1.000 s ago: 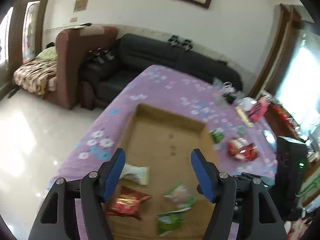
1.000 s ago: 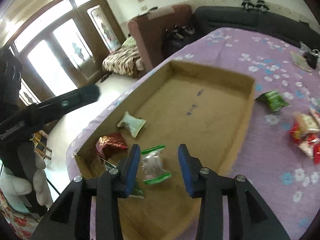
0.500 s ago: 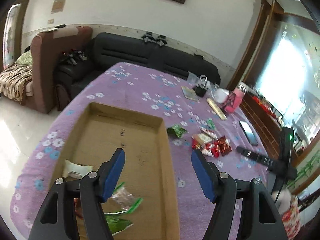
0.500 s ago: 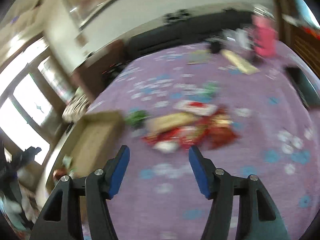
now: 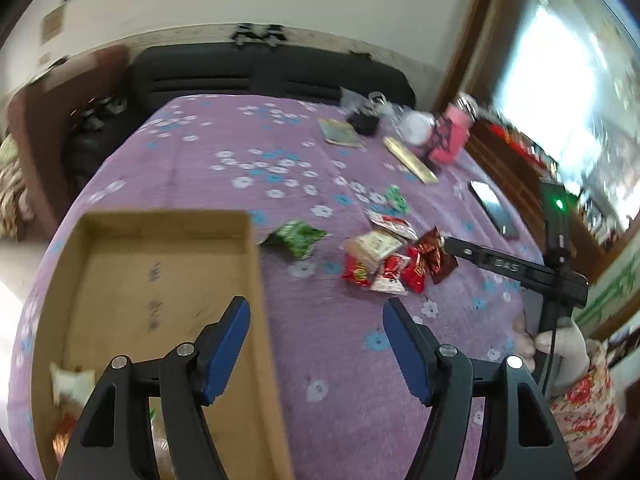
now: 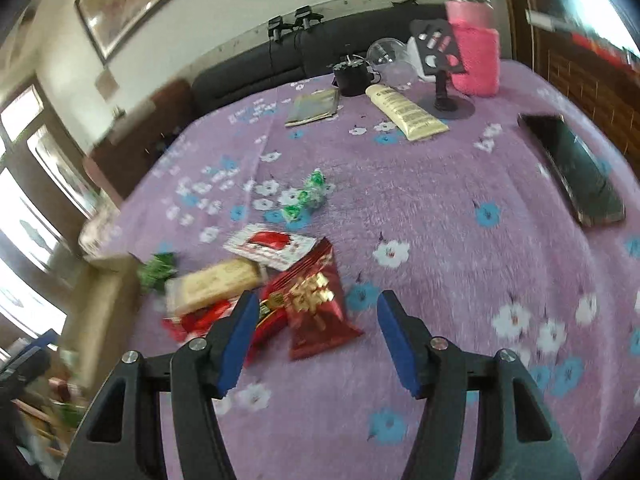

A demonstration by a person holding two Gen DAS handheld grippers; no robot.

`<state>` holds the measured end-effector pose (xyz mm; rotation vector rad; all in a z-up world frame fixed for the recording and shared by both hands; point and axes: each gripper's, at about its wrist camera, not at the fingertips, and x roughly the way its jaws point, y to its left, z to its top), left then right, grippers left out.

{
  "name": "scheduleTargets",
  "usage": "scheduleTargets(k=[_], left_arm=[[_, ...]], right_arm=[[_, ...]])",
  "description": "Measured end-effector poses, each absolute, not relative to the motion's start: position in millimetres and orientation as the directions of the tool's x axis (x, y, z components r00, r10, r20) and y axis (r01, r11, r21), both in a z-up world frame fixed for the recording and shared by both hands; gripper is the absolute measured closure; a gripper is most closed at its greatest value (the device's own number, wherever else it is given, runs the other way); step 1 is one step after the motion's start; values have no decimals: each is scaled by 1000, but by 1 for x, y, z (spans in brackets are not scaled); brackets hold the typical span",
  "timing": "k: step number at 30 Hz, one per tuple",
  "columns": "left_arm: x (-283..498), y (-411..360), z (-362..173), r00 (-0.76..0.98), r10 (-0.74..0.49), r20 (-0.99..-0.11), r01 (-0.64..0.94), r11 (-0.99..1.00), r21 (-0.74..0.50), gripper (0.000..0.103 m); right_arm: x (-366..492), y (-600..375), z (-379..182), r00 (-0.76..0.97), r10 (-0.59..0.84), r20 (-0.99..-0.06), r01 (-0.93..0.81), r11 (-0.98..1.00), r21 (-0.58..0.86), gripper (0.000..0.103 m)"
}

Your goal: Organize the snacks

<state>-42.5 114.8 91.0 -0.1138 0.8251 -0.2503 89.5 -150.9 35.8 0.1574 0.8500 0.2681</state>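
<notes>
Purple floral tablecloth, black sofa, pink cup, cream tube, dark phone

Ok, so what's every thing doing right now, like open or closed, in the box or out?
left gripper: open, empty, above the box edge
right gripper: open, empty, over the pile
cardboard box: open-topped, few snacks inside
dark red packet: flat on the cloth, outside
green packet: outside, beside the box corner

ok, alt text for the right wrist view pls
The open, empty right gripper hovers over a dark red snack packet at the edge of a pile of wrapped snacks on a purple floral tablecloth. A cardboard box sits at the left, blurred.
</notes>
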Motion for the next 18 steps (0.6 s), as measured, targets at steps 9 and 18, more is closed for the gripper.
scheduleTargets(k=[9, 18], left_arm=[[34, 42, 75, 583, -263, -769, 319, 944, -81, 31], [82, -1, 27, 454, -246, -856, 493, 870, 12, 31]], right_arm=[[102, -155, 17, 603, 317, -732, -172, 948, 269, 71], [97, -171, 25, 608, 359, -708, -176, 930, 321, 75]])
